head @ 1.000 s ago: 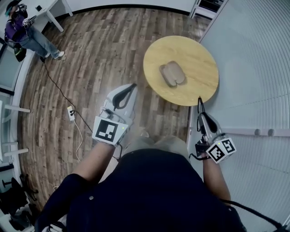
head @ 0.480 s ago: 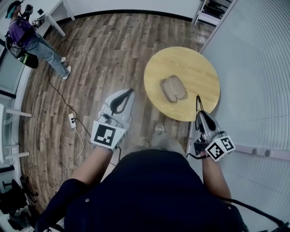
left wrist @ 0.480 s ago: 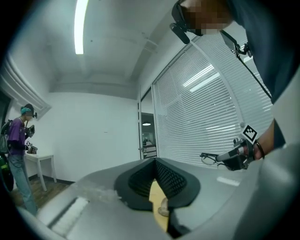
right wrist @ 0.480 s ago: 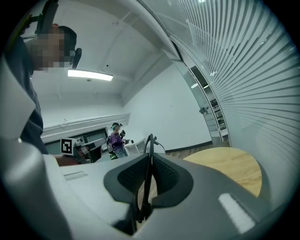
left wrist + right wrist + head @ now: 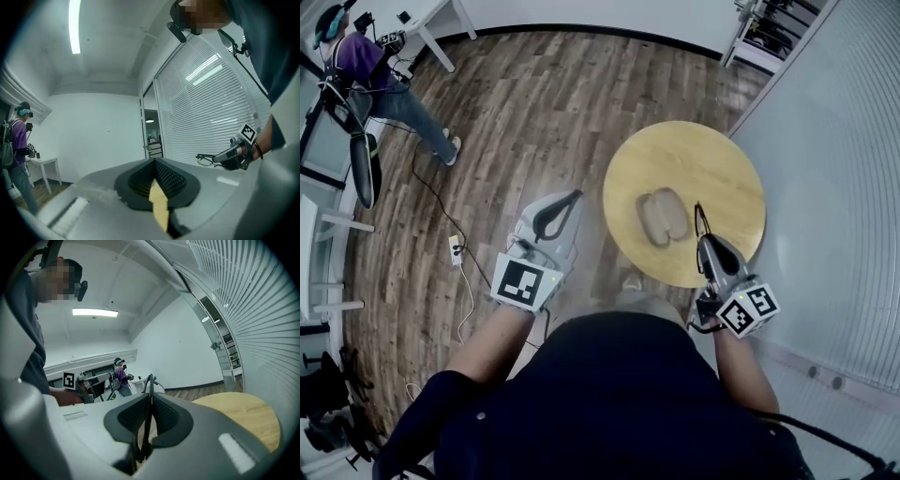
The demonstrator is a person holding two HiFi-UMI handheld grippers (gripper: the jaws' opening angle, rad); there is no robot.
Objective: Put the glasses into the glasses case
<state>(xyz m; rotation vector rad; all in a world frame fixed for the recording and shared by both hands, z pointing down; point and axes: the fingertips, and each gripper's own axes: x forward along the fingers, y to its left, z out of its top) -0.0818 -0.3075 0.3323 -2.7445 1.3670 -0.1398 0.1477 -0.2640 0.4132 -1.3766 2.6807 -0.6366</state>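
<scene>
Glasses are pinched by their thin dark frame between the narrow jaws of the right gripper, over the near edge of the round wooden table. The glasses case lies open near the table's middle, just beside them. The left gripper, its jaws together and empty, hangs over the floor off the table's left edge.

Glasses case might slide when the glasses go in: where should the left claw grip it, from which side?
Probably the outer rim of the glasses case's left half, coming from the table's left. It lies open, halves side by side; the right claw holds the glasses at its near right.
</scene>
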